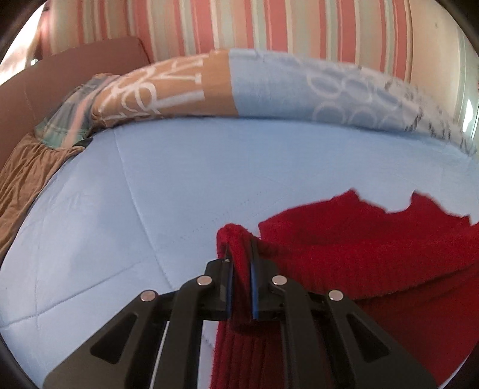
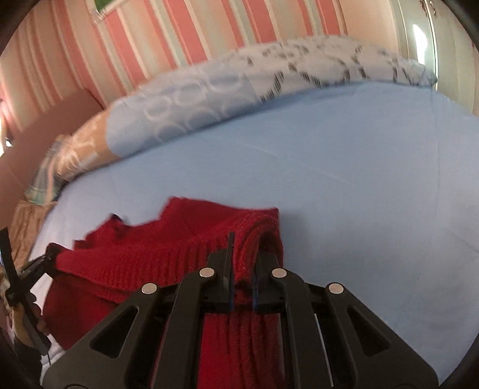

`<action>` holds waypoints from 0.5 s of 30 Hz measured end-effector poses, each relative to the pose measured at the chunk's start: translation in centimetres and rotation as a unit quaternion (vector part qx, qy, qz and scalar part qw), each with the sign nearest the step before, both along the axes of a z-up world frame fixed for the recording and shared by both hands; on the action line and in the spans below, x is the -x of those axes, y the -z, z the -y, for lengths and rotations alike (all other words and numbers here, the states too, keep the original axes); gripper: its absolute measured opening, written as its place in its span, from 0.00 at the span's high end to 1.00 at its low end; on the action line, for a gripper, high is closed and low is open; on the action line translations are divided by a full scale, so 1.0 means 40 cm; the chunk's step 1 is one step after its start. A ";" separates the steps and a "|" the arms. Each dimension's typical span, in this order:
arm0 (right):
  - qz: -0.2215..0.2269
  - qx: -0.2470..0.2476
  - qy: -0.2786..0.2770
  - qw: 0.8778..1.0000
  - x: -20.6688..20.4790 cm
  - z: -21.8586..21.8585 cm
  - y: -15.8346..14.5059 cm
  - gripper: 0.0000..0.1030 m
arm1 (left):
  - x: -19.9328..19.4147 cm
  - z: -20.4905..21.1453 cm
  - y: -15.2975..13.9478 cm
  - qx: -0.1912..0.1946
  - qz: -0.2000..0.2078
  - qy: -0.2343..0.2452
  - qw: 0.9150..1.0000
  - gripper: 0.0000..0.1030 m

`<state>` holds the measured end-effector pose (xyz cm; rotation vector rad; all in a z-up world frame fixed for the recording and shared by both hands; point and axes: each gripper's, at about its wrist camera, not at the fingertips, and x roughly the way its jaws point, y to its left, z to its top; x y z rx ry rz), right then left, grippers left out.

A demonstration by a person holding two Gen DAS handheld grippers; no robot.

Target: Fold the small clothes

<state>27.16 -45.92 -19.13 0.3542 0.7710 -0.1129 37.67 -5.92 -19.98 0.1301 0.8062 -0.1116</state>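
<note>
Left gripper (image 1: 241,254), black, two-fingered with blue pads: clamped on a bunched corner of the red ribbed knit garment (image 1: 359,248). Fabric pinched between the fingers, draping below them and running off to the right of the left wrist view.

Right gripper (image 2: 244,254), same build: clamped on the opposite rolled edge of the same red knit garment (image 2: 155,254). Knit folds squeezed between the pads, ribs hanging down between the fingers.

Garment position — spread between both tools over the light blue quilted bedspread (image 1: 149,194), far portion lying on the bedspread, near portion raised at the two gripped corners. Jagged far edge visible in both views (blurred, exact shape not determinable).

Left gripper also visible at the far left of the right wrist view (image 2: 45,257), touching the garment's left corner.

Background: long bolster-style pillow with tan, pale blue and grey-printed sections (image 1: 269,86) along the far edge of the bedspread; pink-and-white striped wall (image 1: 239,24) behind it; brown satin fabric (image 1: 27,185) at the left edge of the bed.
</note>
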 end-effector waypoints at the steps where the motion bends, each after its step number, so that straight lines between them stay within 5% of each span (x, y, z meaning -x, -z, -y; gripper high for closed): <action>1: -0.006 -0.004 0.000 1.000 -0.006 0.004 0.013 0.92 | -0.007 0.000 0.008 -0.001 -0.005 0.002 1.000 0.91; 8: -0.030 -0.017 -0.015 0.999 -0.038 0.006 0.019 0.85 | -0.044 0.011 0.014 -0.006 -0.038 0.032 0.999 0.87; 15: 0.011 -0.089 -0.011 0.996 -0.087 0.038 -0.070 0.53 | -0.123 -0.018 -0.055 0.069 -0.088 0.039 0.993 0.86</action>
